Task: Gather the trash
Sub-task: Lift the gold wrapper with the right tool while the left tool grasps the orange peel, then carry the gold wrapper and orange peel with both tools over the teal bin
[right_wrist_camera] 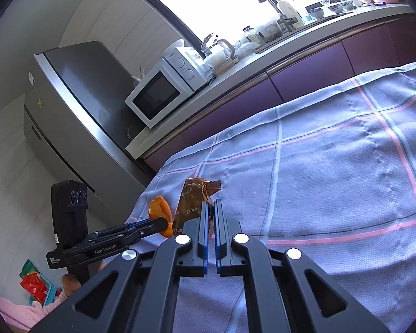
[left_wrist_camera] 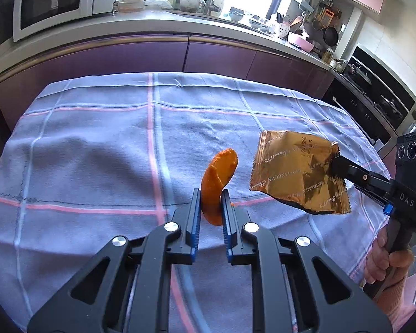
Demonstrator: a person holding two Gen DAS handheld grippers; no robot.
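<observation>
Left gripper (left_wrist_camera: 211, 194): clamped on the orange peel, pads pressing both sides of it, at 6 o'clock in the left wrist view; seen side-on at 8 o'clock in the right wrist view.
Orange peel (left_wrist_camera: 217, 177): curved strip, standing up between the left pads, upper end curling toward 1 o'clock, lifted clear of the cloth; in the right wrist view just left of the wrapper.
Right gripper (right_wrist_camera: 211, 204): pressed together on a corner of the gold snack wrapper; reaching in from 4 o'clock in the left wrist view.
Gold snack wrapper (left_wrist_camera: 294, 172): crinkled foil with printed lettering, pinched at its right edge, hanging above the cloth at 3 o'clock, just beside the peel but apart from it; only its torn brown top showing past the fingers in the right wrist view.
Hand (left_wrist_camera: 385, 260): wrapped round the right gripper's handle at 4 o'clock, pink sleeve below it.
Tablecloth (left_wrist_camera: 97, 152): pale blue with pink and white check lines, spread over the table, filling the middle of both views.
Counter (left_wrist_camera: 124, 25): pale top over purple cabinet fronts, along 12 o'clock behind the table.
Microwave (right_wrist_camera: 163, 88): white, on the counter end, at 10 o'clock in both views.
Refrigerator (right_wrist_camera: 69, 105): steel-grey, left of the microwave, at 9 to 10 o'clock in the right wrist view.
Oven (left_wrist_camera: 374, 105): black built-in fronts at 2 to 3 o'clock.
Red packet (right_wrist_camera: 33, 285): on the floor at 8 o'clock beside something teal; too small to tell more.
</observation>
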